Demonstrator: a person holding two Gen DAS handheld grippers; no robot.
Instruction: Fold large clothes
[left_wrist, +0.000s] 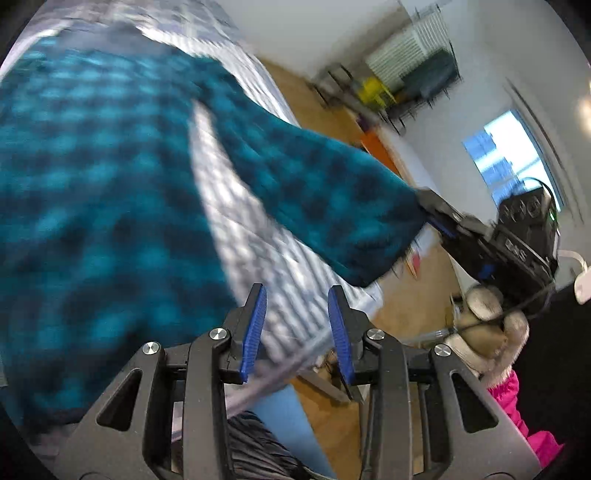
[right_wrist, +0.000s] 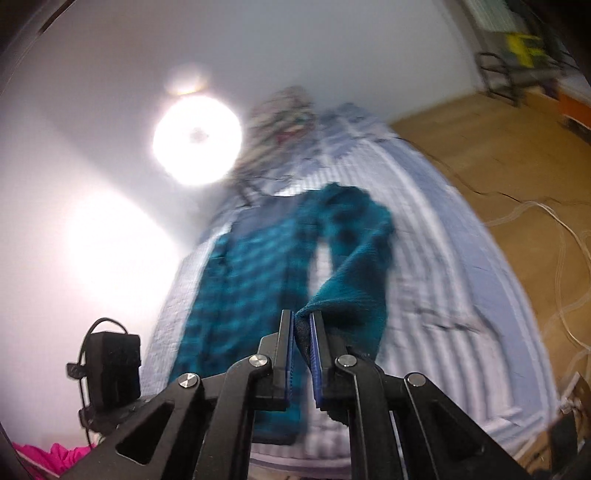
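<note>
Presently: teal checked garment (right_wrist: 236, 295) spread lengthwise on bed (right_wrist: 461, 258) w/ pale striped cover. Right gripper (right_wrist: 302, 332): jaws clamped on sleeve end (right_wrist: 351, 291), lifted off the cover. Left gripper (left_wrist: 296, 321): jaws apart, nothing btwn, above cover strip beside garment body (left_wrist: 92, 184). Round lamp glare (right_wrist: 197, 138) at headboard end, patterned pillow (right_wrist: 284, 114) near. Wood floor (right_wrist: 498, 147) open to the right of bed; cables (right_wrist: 546, 221) across it. Pink cloth (left_wrist: 517, 406) and furry item (left_wrist: 484, 325) by bed edge. Blurred throughout.

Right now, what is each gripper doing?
Left gripper: open, holding nothing.
Right gripper: shut on the teal plaid garment's sleeve end.
</note>
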